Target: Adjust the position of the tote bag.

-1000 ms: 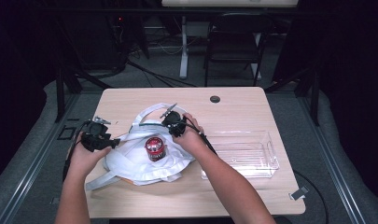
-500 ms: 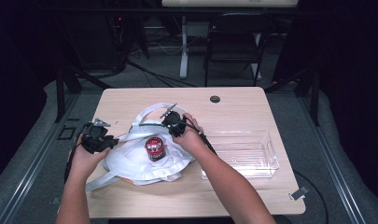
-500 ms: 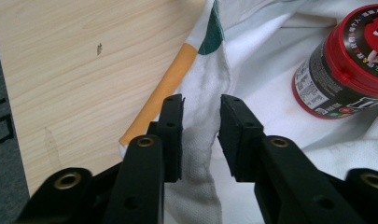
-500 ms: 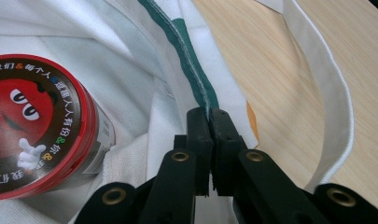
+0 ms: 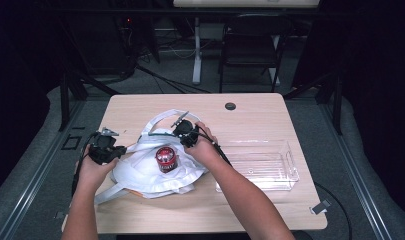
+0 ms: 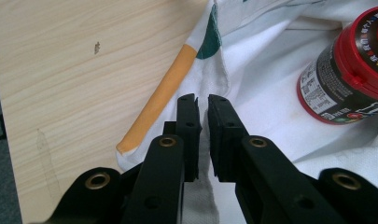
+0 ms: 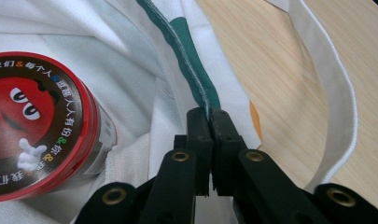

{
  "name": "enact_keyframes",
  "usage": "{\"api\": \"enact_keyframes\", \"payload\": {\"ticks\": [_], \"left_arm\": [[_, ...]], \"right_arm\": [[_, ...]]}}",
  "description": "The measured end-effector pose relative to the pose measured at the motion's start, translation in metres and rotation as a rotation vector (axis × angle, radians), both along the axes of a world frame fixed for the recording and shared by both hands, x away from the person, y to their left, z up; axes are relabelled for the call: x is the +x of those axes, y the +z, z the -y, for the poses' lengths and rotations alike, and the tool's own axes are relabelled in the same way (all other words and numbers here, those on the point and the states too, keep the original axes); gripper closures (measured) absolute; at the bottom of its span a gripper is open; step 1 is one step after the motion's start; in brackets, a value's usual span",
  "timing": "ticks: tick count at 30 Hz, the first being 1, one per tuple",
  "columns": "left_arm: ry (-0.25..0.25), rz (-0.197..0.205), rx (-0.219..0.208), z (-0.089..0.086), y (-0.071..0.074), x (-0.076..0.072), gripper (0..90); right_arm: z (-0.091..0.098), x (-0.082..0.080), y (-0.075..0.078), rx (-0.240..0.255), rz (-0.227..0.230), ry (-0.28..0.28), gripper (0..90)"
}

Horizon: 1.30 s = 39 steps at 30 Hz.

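Soft white cloth bag (image 5: 140,175), round red-lidded can (image 5: 166,158)

A white cloth tote bag (image 5: 150,172) lies on the left half of the light wooden surface (image 5: 260,112). A red-lidded candy jar (image 5: 166,159) stands on the bag's middle. A clear plastic tray (image 5: 262,165) sits to the bag's right, just beside it. The left tongs (image 5: 121,149) are at the bag's left edge, the right tongs (image 5: 176,131) at its far edge, behind the jar.
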<state>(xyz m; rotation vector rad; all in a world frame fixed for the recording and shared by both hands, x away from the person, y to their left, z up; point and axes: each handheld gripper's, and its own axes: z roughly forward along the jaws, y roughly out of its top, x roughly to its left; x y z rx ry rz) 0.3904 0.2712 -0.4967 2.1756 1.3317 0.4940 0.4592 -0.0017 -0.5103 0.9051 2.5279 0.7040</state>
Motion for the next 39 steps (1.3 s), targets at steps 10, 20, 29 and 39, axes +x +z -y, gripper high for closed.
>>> {"api": "enact_keyframes", "payload": {"ticks": [10, 20, 29, 39], "left_arm": [[-0.002, -0.019, -0.025, 0.001, -0.007, 0.003, 84.5], [0.006, -0.025, -0.034, 0.000, -0.007, 0.003, 84.5], [0.003, -0.029, -0.031, -0.001, -0.007, 0.004, 84.6], [0.010, -0.029, -0.037, -0.001, -0.007, 0.003, 84.5]], "right_arm": [[-0.002, 0.000, -0.002, -0.004, -0.005, -0.002, 88.3], [-0.001, -0.004, 0.007, 0.034, 0.004, -0.005, 79.6], [0.009, -0.015, 0.030, 0.073, 0.037, 0.010, 72.8], [0.014, -0.043, 0.039, 0.088, 0.052, 0.076, 70.5]]}}
